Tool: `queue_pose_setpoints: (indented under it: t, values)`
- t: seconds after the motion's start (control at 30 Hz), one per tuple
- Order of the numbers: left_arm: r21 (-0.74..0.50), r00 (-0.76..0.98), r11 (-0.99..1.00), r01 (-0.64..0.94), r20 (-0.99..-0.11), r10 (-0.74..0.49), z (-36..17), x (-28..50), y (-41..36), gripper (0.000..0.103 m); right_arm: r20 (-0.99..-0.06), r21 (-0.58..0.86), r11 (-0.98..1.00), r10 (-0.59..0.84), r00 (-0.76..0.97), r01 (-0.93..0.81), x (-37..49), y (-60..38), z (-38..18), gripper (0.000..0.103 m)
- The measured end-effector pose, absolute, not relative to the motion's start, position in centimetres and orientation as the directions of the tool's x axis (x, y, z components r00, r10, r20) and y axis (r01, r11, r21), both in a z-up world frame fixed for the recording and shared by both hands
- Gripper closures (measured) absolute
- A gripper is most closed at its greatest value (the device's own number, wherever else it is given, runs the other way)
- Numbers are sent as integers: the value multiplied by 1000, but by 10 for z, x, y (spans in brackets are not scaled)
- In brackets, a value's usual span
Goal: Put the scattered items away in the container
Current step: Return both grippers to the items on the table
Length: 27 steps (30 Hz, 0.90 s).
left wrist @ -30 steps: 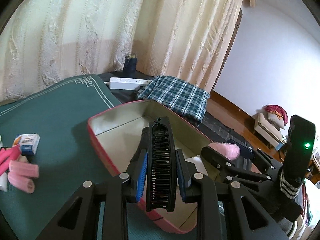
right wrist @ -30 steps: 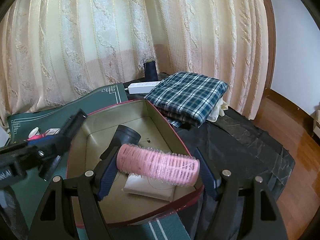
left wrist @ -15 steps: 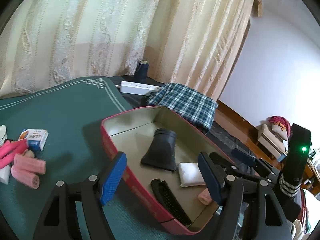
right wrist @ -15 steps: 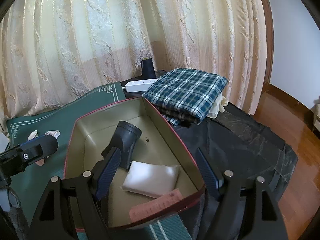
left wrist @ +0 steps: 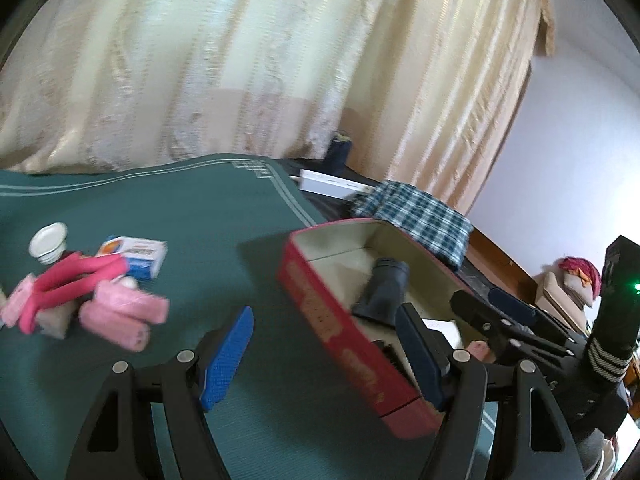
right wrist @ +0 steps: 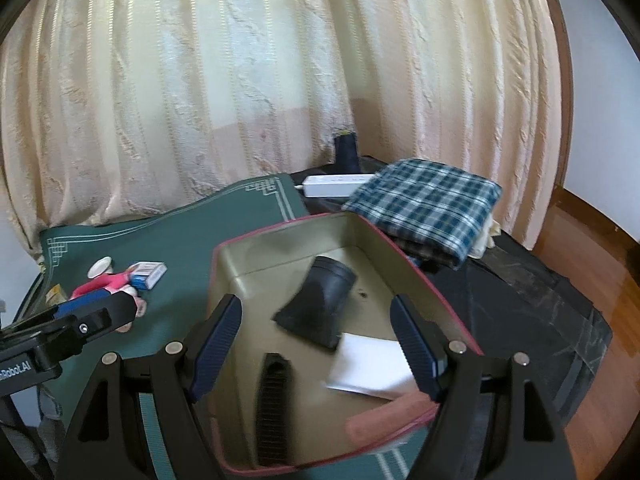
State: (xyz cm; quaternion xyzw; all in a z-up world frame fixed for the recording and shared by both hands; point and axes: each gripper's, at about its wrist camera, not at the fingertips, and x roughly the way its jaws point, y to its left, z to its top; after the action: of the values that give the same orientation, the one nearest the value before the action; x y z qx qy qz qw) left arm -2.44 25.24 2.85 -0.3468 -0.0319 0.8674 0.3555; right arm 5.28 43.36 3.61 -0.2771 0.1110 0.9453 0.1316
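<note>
The left tongs (left wrist: 324, 354), whose jaws have just been opening, stand apart with nothing between them, straddling the near wall of the red container (left wrist: 320, 300); the right tongs (right wrist: 316, 346) also gape empty above its inside. In the container lie a black comb (right wrist: 272, 404), a pink roller (right wrist: 384, 410), a white pad (right wrist: 372, 364) and a black nozzle (right wrist: 320, 300). Farther left on the green worktop (left wrist: 180, 216), pink rollers (left wrist: 120, 312), a small box (left wrist: 136, 254) and a white cap (left wrist: 48, 240) lie scattered.
</note>
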Motion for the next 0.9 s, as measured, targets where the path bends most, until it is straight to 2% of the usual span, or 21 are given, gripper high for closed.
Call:
queue_pose_setpoints:
  t: [0.37,0.67,0.9]
  values:
    - [-326,-618,-849,-415,-583,527,11,-47,143,28,-538,119,-980,73,-840,-162,26,356,48,23]
    - [-329,-691,-911,-247,-600,404,-6,-65,55,28,-594,129,-992,-72,-801,-6,-4,282,32,23]
    - [-344,-687,-916,-207,-615,386,-22,-75,28,28,-632,121,-992,-104,-768,35,-24,248,17,23]
